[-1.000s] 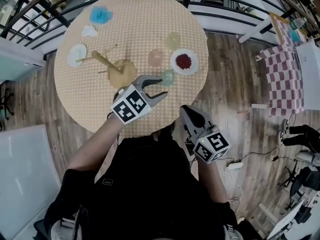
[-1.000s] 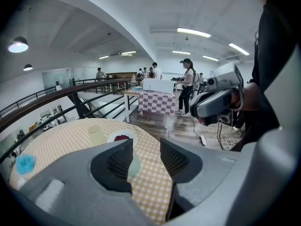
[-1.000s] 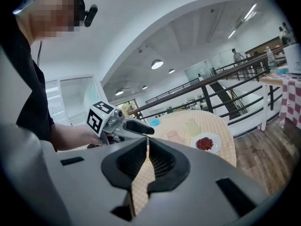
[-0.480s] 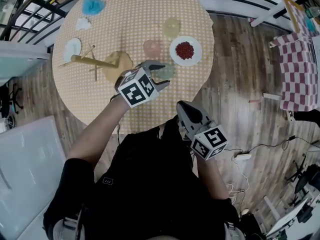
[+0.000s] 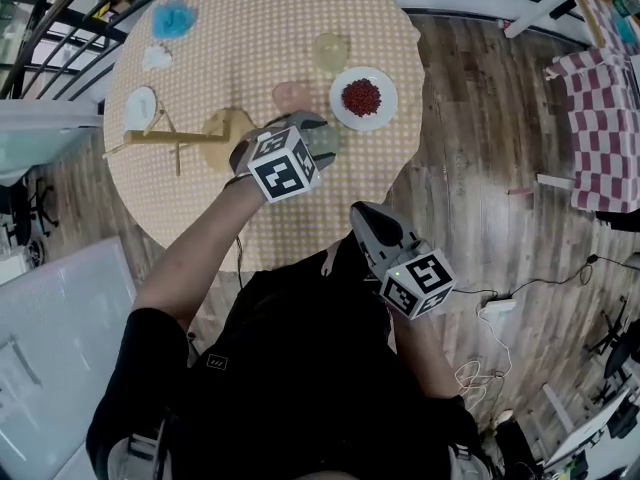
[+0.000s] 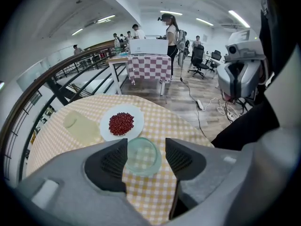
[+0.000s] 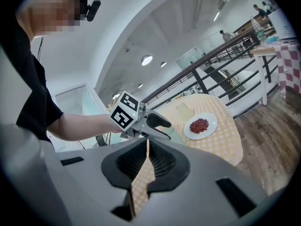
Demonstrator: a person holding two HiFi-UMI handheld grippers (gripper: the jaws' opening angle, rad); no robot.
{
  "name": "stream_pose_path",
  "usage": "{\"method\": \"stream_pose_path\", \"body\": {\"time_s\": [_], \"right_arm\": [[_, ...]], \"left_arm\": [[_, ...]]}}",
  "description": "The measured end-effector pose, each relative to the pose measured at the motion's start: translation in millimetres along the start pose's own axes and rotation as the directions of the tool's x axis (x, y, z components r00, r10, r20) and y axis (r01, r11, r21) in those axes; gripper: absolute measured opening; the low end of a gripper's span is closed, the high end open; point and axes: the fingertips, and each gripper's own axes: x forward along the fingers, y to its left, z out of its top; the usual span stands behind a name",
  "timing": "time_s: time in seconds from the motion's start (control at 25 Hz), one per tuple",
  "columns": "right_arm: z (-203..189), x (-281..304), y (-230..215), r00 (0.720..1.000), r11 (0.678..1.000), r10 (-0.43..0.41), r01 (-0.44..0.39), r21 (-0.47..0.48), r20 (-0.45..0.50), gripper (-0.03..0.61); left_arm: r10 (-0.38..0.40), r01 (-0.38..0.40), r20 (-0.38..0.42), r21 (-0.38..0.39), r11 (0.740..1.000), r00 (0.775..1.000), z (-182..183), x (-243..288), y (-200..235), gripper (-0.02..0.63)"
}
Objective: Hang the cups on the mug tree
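A pale green see-through cup (image 6: 141, 157) stands upright on the checked table, near its front edge. My left gripper (image 6: 146, 146) has come down over it. Its jaws have just been opening and stand open on either side of the cup, with a gap at the right pad. In the head view the left gripper (image 5: 318, 134) covers most of that cup. The wooden mug tree (image 5: 175, 140) is to the left, with its round base beside the gripper. My right gripper (image 5: 365, 220) is shut and empty, off the table by the person's body.
A white plate (image 5: 340, 116) of red beans sits just beyond the green cup. A pink cup (image 5: 291, 94) and a pale yellow cup (image 5: 330, 50) stand behind it. A blue cup (image 5: 172, 18) and two white cups (image 5: 140, 108) are at the far left, with railings beyond.
My left gripper has moved forward and down over the table onto the green cup, and its jaws have widened. The right gripper has sunk a little and stays shut.
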Motion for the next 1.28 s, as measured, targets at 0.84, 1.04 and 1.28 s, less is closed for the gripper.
{"method": "stream_pose_path", "body": {"time_s": [0.84,1.04,1.28], "right_arm": [[-2.4,-22.6,-23.1,0.999,0.998,-0.004,0.001,0.061,0.037,0.023],[-3.8,-34.4,-25.8,1.0,0.998,-0.001,-0.001,0.058,0.03,0.023],[-5.7,-44.8,-33.3,1.0,0.998,0.003,-0.004,0.059,0.017,0.023]], "left_arm": [[0.077,-0.075,-0.117,0.023,0.997,0.99,-7.3,3.3,1.7,0.279],[0.071,-0.066,-0.194,0.035,0.997,0.978,-20.4,18.1,0.2,0.302],[0.053,-0.049,-0.254,0.023,0.999,0.966,-30.8,29.1,4.0,0.301]]}}
